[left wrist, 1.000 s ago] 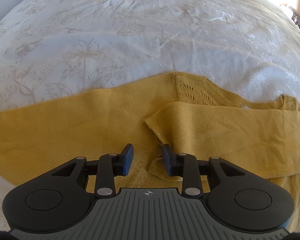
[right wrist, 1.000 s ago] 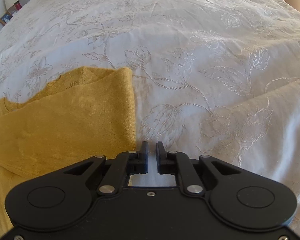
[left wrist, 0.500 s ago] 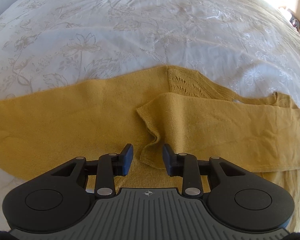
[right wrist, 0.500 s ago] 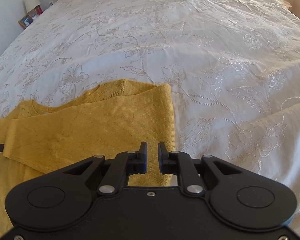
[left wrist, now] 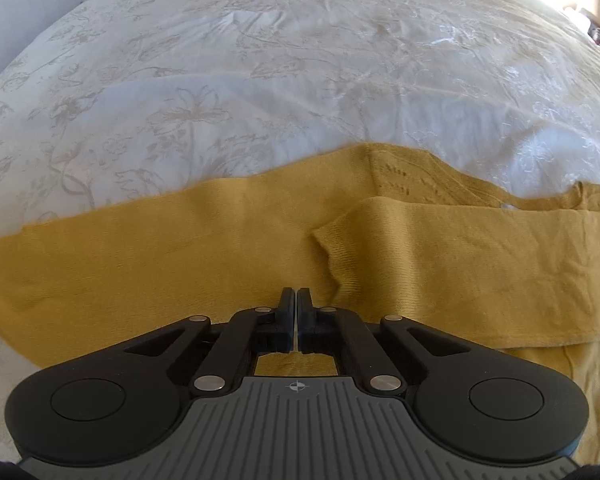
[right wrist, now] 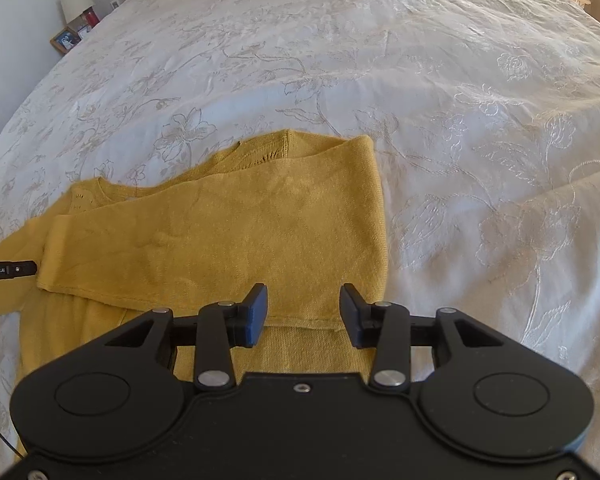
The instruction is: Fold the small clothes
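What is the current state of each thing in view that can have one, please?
Yellow sweater: lying flat on the bedspread, partly folded, not gripped.
Folded sleeve: laid across the sweater's body.
Other sleeve: stretched straight out, unfolded.
Left gripper: jaws shut, apparently empty.
Right gripper: jaws open, empty, over the sweater.
Bedspread: spread out, lightly creased.

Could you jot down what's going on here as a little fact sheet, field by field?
surface: white bedspread with embroidered flowers
garment: mustard yellow knit sweater, lying flat
fold so far: right sleeve laid across the body; left sleeve spread out sideways
left gripper: shut, low over the sweater; whether it pinches fabric cannot be told
right gripper: open, above the sweater's folded right side
background: lamp and picture frame beside the bed
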Demonstrator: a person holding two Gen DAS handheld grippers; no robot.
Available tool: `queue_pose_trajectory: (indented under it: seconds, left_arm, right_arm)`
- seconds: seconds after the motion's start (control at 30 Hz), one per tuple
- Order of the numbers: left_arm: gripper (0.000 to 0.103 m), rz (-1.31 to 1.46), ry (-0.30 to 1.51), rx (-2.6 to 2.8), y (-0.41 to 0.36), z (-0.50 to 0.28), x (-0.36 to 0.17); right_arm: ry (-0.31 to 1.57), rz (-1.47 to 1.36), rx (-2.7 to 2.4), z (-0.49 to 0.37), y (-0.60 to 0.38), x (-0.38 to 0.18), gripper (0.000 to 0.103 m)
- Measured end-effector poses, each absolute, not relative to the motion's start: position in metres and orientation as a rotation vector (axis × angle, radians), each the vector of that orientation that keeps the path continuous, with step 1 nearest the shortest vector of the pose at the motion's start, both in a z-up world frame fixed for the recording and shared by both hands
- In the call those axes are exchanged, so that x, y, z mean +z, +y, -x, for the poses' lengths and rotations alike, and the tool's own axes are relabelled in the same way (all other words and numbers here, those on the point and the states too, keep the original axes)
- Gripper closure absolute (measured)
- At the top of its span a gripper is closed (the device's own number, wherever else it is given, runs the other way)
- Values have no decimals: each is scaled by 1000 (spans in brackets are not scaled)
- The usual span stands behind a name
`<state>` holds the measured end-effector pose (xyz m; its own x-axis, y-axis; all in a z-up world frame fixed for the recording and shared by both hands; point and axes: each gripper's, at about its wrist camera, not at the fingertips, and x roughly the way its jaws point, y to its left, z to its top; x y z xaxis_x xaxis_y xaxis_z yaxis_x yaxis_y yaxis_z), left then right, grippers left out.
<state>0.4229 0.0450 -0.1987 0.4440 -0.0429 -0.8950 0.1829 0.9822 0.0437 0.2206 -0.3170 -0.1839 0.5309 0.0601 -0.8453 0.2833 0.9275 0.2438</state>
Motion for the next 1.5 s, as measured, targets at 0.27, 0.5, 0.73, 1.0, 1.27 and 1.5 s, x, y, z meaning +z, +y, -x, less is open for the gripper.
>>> queue_pose_trajectory:
  seconds: [0.27, 0.5, 0.73, 1.0, 1.27, 1.5]
  left_arm:
    - [66, 40, 1128, -56, 100, -411, -188]
    - [45, 149, 1118, -7, 154, -384, -184]
    - [43, 159, 1120, 47, 198, -374, -184]
    - [43, 145, 1157, 62, 225, -382, -200]
    - [20, 68, 1188, -50, 220, -387, -219]
    - [2, -5, 1198, -70, 202, -392, -230]
  right_arm:
    - [986, -387, -120, -206, -294, -170, 31]
    - [996, -388, -88, -192, -262, -165, 4]
    - [1005, -354, -43, -194, -219, -156, 5]
    - [945, -250, 100, -246, -137, -134, 31]
    - [930, -134, 250, -310, -57, -142, 47]
    - [997, -38, 245, -352, -24, -168, 68]
